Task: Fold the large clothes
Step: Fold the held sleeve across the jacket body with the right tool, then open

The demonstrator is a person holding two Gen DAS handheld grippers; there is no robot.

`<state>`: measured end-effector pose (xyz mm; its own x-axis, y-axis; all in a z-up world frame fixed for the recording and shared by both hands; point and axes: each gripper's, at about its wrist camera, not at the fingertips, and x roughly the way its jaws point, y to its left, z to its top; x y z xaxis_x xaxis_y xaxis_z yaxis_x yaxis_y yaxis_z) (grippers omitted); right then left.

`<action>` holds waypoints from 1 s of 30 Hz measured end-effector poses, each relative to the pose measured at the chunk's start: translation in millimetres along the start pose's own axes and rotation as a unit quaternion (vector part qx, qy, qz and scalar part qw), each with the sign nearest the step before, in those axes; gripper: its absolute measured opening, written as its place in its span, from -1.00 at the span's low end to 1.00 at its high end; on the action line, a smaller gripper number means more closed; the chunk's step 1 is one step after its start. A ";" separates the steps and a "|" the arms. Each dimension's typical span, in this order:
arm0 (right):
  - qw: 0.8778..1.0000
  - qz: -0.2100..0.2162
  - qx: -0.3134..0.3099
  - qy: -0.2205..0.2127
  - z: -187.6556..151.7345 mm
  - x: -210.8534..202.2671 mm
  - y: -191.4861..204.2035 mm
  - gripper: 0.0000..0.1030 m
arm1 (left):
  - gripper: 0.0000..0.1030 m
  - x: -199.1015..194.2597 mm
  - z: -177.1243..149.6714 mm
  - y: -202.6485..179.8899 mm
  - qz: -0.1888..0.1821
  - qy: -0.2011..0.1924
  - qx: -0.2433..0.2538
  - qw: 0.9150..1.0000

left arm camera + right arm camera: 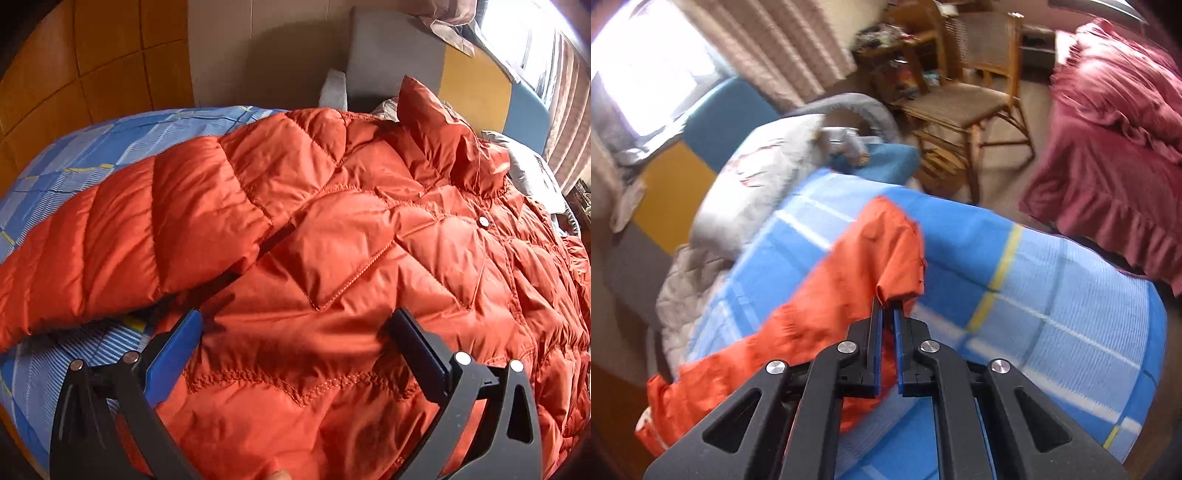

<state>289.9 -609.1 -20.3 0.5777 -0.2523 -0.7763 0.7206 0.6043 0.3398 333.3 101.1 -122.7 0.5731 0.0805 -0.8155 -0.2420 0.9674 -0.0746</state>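
Gripping orange jacket (871, 251), right tongs (888, 314)

A lived-in home bedroom: a bed (1052, 295) under a blue plaid sheet, a grey quilt (746, 192) bunched at its head, curtains (783, 48) beside a bright window (646, 62), a rattan chair (975, 99), and wooden wardrobe panels (92, 66) along the wall.

Left hand-held gripper (295, 325), black arms, blue pads, silver rivets

Blue plaid bedspread (1052, 280), wooden chair (975, 99), maroon bedding (1108, 147).
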 end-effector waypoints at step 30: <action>0.923 0.196 -0.320 0.083 -250.3 -65.4 316.4 -0.94 | 0.97 12.1 -0.6 -0.7 -0.042 0.012 0.037 0.998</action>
<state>384.2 -212.2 5.1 0.6411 0.1676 -0.7489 0.0645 0.9606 0.2702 339.9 101.3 -132.8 0.5695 -0.0059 -0.8219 -0.1347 0.9858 -0.1005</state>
